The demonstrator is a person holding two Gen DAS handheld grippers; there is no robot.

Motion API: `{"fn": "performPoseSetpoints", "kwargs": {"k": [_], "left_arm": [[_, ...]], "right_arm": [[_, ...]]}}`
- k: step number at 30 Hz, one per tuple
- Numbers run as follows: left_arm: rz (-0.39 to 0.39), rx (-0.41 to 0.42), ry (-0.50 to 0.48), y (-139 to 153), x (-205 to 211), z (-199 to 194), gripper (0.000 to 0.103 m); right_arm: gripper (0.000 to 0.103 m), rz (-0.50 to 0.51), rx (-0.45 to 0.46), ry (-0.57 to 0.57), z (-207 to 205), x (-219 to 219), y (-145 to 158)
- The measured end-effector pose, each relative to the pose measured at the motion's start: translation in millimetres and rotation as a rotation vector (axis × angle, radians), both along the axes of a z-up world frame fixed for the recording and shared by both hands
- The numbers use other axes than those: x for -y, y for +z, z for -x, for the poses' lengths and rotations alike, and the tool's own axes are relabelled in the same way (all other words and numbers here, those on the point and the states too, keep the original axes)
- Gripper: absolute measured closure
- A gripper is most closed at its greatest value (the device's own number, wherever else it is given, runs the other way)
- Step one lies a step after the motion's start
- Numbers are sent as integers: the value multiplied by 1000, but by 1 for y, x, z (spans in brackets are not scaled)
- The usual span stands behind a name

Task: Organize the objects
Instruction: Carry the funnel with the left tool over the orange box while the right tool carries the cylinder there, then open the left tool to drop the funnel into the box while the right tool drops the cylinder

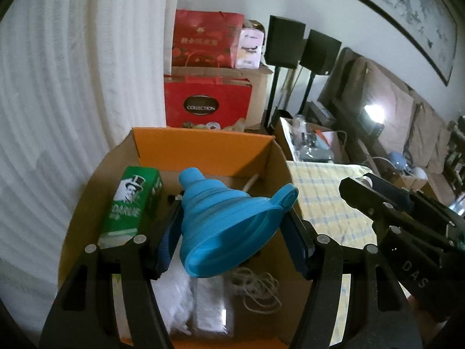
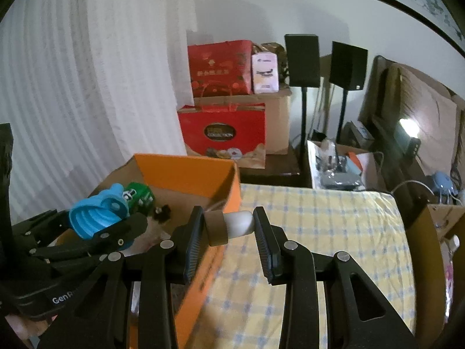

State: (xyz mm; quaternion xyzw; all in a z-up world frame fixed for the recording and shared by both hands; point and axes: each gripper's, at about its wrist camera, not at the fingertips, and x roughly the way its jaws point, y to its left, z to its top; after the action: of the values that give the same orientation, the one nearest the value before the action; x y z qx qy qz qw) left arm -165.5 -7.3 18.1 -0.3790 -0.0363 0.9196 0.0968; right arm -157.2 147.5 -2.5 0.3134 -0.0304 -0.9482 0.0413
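- Step in hand, as I judge it: carrying 2 items to the orange cardboard box (image 1: 203,151), 1 in each gripper. Neither is put down yet.
- My left gripper (image 1: 232,226) is clamped on a blue funnel (image 1: 229,221); both pads press its wide skirt, spout pointing far and up. It hangs above the open box, near the middle.
- My right gripper (image 2: 228,226) is closed on a small roller-like piece (image 2: 229,226): a brown cylinder at the left pad, a white rounded end at the right pad. I cannot tell what the item is. It sits just right of the box's right wall, over the checked cloth (image 2: 319,232).
- Materials: the funnel looks like soft silicone, ribbed in concentric steps, with a flat hang-tab on the rim; I expect it to squash under pressure and spring back on release.
- Box: plain corrugated board inside, orange outside, flaps up.
- Already in the box: a green carton (image 1: 130,203) standing upright at the left wall, white plastic wrapping (image 1: 180,296) at the near end, a loose coil of pale string (image 1: 255,290) near right, a small dark item at the far floor, too dim to name.
- Cloth: yellow and blue check, soft and slightly rumpled.
- Next move, my estimate: lower the funnel into the free floor at centre-right, clear of the carton, then let the pads part. After that, bring the right piece left over the wall.
- Risk: the funnel may roll on its cone once freed.
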Motion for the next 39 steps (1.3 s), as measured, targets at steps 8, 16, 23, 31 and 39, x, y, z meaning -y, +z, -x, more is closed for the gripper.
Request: {"fn": "performPoseSetpoints", "kwargs": {"k": [8,16,23,31,39], "left_arm": [[-34,37,-6,-9,25,45,41],[-79,154,-3,-35,42,94,41],[-72,195,26,-50,47,113,40],[-96,177,60,-49,61,107,22],[-40,122,57,-35,54,87,18]], "right_arm": [[68,8,33,43,46,18,-7],[68,54,130,106,96,30,-32],[68,24,177,131,119,40,-45],[65,0,172,126,125,39,-43],[61,10,143,110,104,31,-33]]}}
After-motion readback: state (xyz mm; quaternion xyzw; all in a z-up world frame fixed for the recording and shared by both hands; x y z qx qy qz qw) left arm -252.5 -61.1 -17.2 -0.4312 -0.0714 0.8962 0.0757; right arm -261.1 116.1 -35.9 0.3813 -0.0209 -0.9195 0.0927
